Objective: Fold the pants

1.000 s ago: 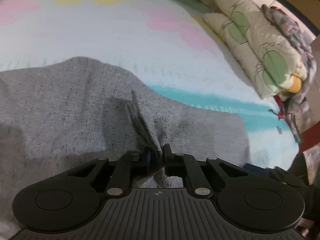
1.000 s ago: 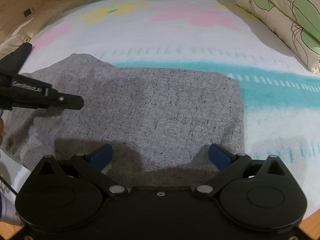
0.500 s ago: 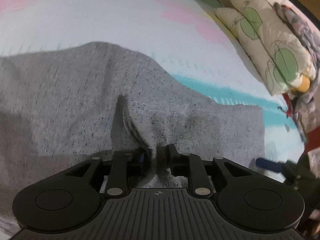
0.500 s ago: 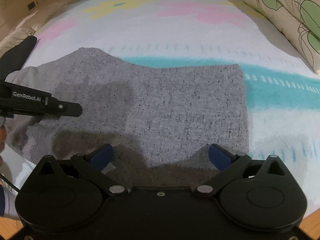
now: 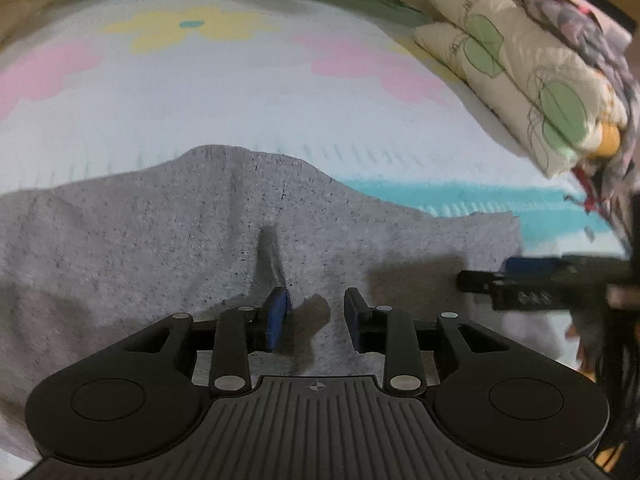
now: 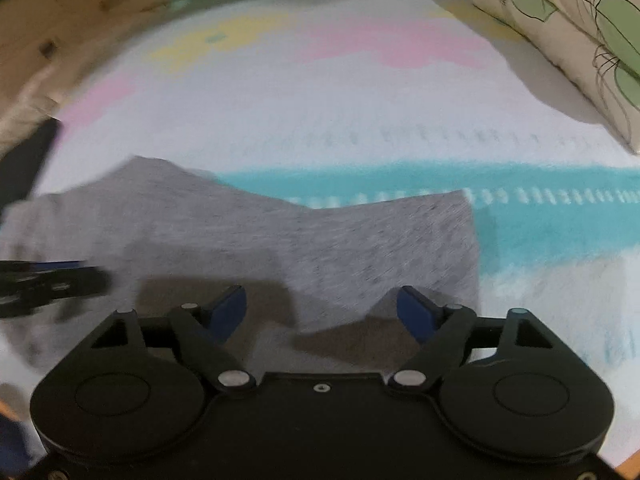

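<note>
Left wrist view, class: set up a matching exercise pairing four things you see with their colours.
Things:
1. pants
2. stripe on the bedspread
3. pads of the left hand-held gripper
4. flower with a teal centre

Colours:
a. yellow
b. speckled grey
c. turquoise
d. dark blue

Pairs: 1-b, 2-c, 3-d, 4-a

Both my grippers are the same matte black plastic build. The left gripper (image 5: 317, 312) has a ribbed, grooved top plate with a tiny crosshair mark in the middle, two big round discs either side, and silver rivets on the linkage arms. Its fingers (image 5: 278, 316) carry blue pads. The right gripper (image 6: 322, 312) has a smooth plate instead, one small screw at centre, the same discs and silver pivots, plus blue pads on angled fingers (image 6: 416, 312).
</note>
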Demonstrator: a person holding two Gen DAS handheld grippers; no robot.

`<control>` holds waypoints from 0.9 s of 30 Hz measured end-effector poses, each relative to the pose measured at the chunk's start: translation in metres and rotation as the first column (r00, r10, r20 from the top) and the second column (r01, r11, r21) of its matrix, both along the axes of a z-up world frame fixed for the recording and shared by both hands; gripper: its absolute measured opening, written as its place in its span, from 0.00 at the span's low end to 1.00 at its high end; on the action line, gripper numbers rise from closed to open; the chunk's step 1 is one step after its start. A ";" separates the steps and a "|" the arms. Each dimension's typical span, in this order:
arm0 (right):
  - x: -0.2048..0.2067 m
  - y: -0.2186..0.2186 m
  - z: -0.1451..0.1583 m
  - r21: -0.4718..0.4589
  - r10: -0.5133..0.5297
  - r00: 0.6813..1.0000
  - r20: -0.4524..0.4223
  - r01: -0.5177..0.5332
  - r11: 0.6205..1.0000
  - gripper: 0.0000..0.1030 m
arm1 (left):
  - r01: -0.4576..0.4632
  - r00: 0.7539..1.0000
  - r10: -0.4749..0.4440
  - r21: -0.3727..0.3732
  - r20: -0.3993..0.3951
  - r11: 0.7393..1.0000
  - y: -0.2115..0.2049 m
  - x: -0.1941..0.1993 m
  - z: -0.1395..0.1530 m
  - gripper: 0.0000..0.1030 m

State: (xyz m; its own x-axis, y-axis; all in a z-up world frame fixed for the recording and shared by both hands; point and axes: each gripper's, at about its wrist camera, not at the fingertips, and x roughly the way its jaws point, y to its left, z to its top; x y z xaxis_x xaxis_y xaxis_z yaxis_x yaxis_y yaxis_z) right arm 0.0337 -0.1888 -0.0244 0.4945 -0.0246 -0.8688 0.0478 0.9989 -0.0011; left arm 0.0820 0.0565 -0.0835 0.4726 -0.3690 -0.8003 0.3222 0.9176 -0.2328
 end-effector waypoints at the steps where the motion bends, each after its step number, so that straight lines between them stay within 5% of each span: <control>1: 0.008 0.000 -0.007 -0.041 -0.008 0.999 -0.036 0.007 0.999 0.81 | 0.014 1.000 -0.014 0.013 0.008 1.000 -0.001 -0.002 0.000 0.29; 5: 0.017 -0.009 -0.011 -0.070 0.000 0.998 -0.060 -0.004 0.998 0.83 | 0.104 0.994 -0.105 0.044 0.007 0.994 -0.010 -0.011 -0.005 0.38; 8: 0.015 -0.006 -0.011 -0.083 -0.012 0.999 -0.052 0.008 0.997 0.84 | 0.115 0.991 -0.107 0.112 -0.075 0.987 -0.015 -0.010 -0.023 0.45; 14: 0.006 0.015 0.000 -0.096 0.057 0.997 -0.049 -0.062 0.994 0.84 | 0.060 0.996 -0.056 0.042 -0.076 0.997 -0.002 -0.007 -0.021 0.45; 18: -0.001 0.031 -0.004 -0.091 0.119 0.990 -0.078 -0.126 0.988 0.91 | 0.028 0.996 -0.028 0.000 0.090 1.000 0.008 -0.015 0.009 0.46; 21: 0.000 0.034 -0.018 -0.112 0.092 0.987 -0.133 -0.108 0.988 0.99 | -0.047 0.984 0.040 0.034 0.173 0.998 0.014 -0.008 0.021 0.47; 27: 0.000 0.030 -0.020 -0.070 0.034 0.993 -0.114 -0.042 0.997 1.00 | -0.206 0.978 0.206 0.013 0.027 0.978 0.031 0.034 0.003 0.47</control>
